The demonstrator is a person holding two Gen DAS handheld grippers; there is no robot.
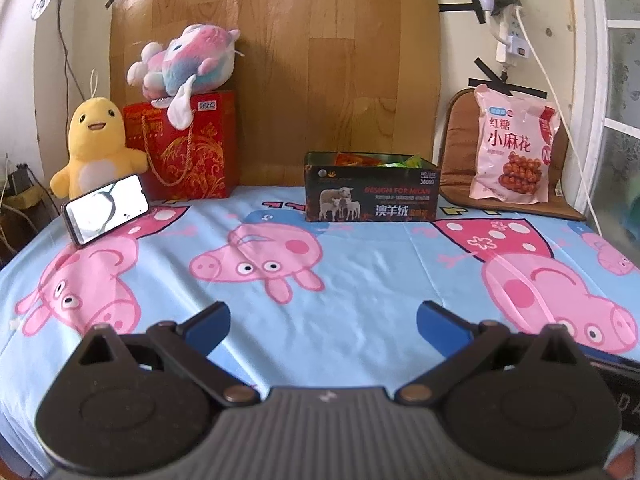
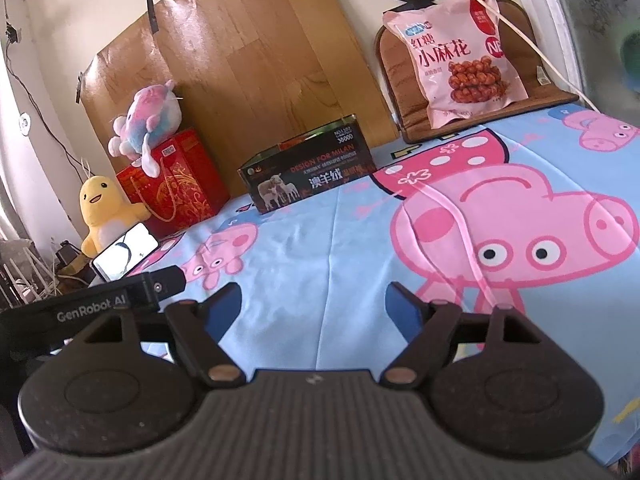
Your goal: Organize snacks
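Both tools idle: left tool [image 1: 323, 322] and right tool [image 2: 313, 304] each have blue pads spread wide, nothing between them, hovering low over the bed sheet [image 1: 360, 264]. Snack box [image 1: 372, 188], a dark printed carton with sheep artwork, sits at the far edge of the bed against the wood-grain board [image 1: 280, 60]; orange and green wrappers show inside its open top, so most sorting looks done. Pink snack bag [image 1: 512, 148], glossy plastic pillow pack, leans upright on a brown cushion [image 1: 456, 148] right of the box, well apart from both tools. Risks: bag film is slick and puffy, so a pinch at the middle could slip or crush the twists inside; it's taller than the box looks deep, so it may tip out or knock the light carton back. White cable [image 2: 520, 32] drapes across the bag in the right wrist view and could snag on a lift. Sheet is soft and wrinkled, so the box may slide when pushed. Propped phone [image 1: 106, 208], yellow plush [image 1: 96, 144], pastel plush [image 1: 188, 60] on the red gift bag [image 1: 188, 148] sit far left, out of the way.
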